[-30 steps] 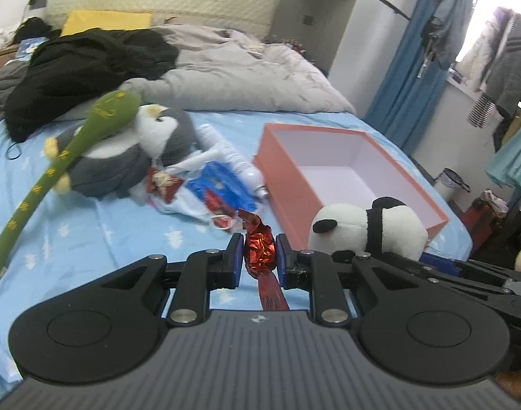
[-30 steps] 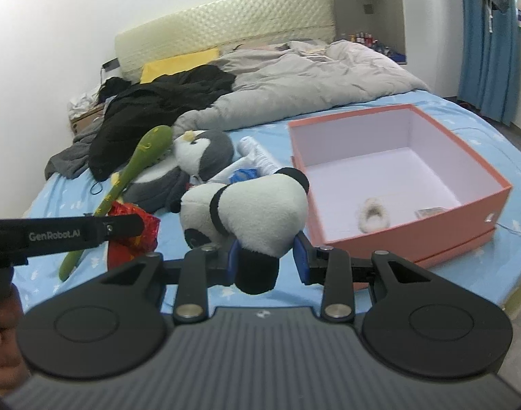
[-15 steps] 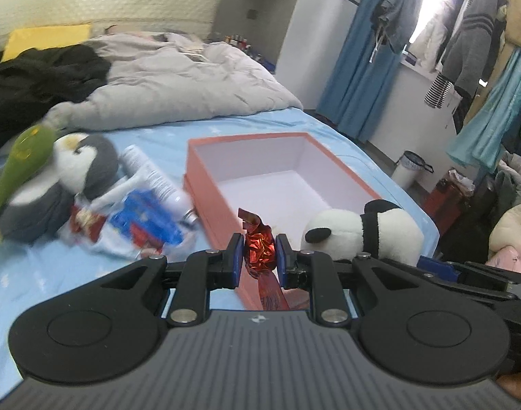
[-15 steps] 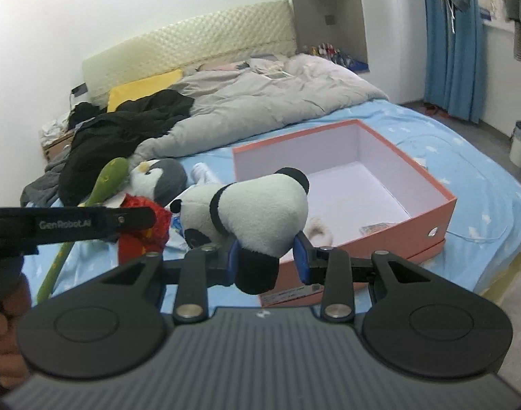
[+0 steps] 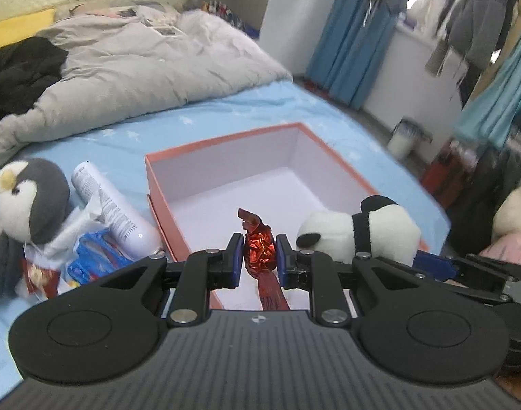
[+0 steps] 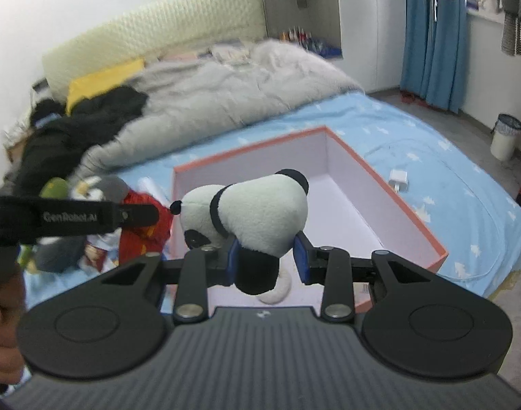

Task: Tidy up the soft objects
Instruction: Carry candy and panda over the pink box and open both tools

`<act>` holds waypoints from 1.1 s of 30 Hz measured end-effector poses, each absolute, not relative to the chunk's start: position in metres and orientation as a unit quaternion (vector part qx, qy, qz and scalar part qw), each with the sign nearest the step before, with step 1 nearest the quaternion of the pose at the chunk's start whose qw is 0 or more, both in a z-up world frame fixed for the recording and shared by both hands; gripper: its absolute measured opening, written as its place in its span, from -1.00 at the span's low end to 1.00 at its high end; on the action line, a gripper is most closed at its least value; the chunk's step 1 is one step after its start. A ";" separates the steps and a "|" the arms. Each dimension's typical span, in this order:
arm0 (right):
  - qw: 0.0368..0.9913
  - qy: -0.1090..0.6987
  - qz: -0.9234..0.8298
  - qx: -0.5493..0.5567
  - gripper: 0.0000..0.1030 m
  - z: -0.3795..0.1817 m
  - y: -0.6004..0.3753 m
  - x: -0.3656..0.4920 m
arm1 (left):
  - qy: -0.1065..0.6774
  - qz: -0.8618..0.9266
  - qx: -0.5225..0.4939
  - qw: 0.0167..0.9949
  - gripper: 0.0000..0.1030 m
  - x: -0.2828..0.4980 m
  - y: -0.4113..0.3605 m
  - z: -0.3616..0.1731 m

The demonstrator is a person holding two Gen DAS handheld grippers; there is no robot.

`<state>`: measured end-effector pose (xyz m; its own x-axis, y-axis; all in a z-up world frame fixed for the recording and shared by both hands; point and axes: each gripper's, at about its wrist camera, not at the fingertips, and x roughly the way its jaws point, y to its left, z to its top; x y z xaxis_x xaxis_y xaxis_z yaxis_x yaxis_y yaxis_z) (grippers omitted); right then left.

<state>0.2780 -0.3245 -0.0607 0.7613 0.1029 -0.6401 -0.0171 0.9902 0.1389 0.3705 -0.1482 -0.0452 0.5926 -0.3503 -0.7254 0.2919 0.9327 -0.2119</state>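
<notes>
Left tool (image 5: 259,256) clamped on a crumpled red foil wrapper (image 5: 258,251), right tool (image 6: 265,259) clamped on a black-and-white panda plush (image 6: 250,215), both above the open orange box (image 5: 165,205).

Left tongs (image 5: 259,255): blue pads pressed against a crumpled red foil wrapper (image 5: 258,251), pointing forward and downward. Right tongs (image 6: 266,259): clamped on the black leg of a panda plush (image 6: 257,218), likewise angled downward. A hand (image 6: 2,317) grips the left tool's handle.
</notes>
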 end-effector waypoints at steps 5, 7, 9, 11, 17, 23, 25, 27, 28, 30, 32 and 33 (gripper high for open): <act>0.915 0.397 0.023 0.063 -0.28 -0.083 -0.335 0.306 | 0.453 -0.194 -0.018 0.870 -0.54 0.400 -0.166 -0.061; 0.909 0.410 0.018 0.065 -0.28 -0.089 -0.339 0.313 | 0.461 -0.191 -0.005 0.866 -0.54 0.406 -0.175 -0.067; 0.905 0.421 0.017 0.063 -0.26 -0.095 -0.342 0.320 | 0.470 -0.192 0.004 0.861 -0.54 0.410 -0.181 -0.075; 0.902 0.426 0.018 0.063 -0.23 -0.099 -0.344 0.322 | 0.474 -0.199 0.006 0.858 -0.54 0.412 -0.184 -0.082; 0.897 0.437 0.015 0.067 -0.10 -0.111 -0.346 0.325 | 0.493 -0.191 0.008 0.849 -0.35 0.415 -0.186 -0.100; 0.895 0.441 0.009 0.071 0.11 -0.116 -0.348 0.324 | 0.487 -0.190 0.001 0.853 -0.15 0.410 -0.178 -0.100; 0.896 0.437 0.008 0.070 0.11 -0.114 -0.349 0.321 | 0.478 -0.195 0.001 0.856 -0.15 0.405 -0.176 -0.096; 0.899 0.432 0.009 0.071 0.11 -0.111 -0.350 0.316 | 0.471 -0.199 0.001 0.859 -0.15 0.399 -0.173 -0.090; 0.901 0.428 0.011 0.074 0.11 -0.109 -0.350 0.314 | 0.466 -0.199 0.003 0.862 -0.15 0.396 -0.172 -0.087; 0.906 0.417 0.015 0.076 0.11 -0.104 -0.350 0.307 | 0.448 -0.200 0.013 0.871 -0.15 0.385 -0.170 -0.078; 0.910 0.407 0.020 0.077 0.11 -0.100 -0.349 0.300 | 0.427 -0.196 0.019 0.883 -0.15 0.374 -0.166 -0.068; 0.913 0.401 0.025 0.075 0.11 -0.097 -0.348 0.297 | 0.424 -0.196 0.015 0.884 -0.15 0.372 -0.163 -0.064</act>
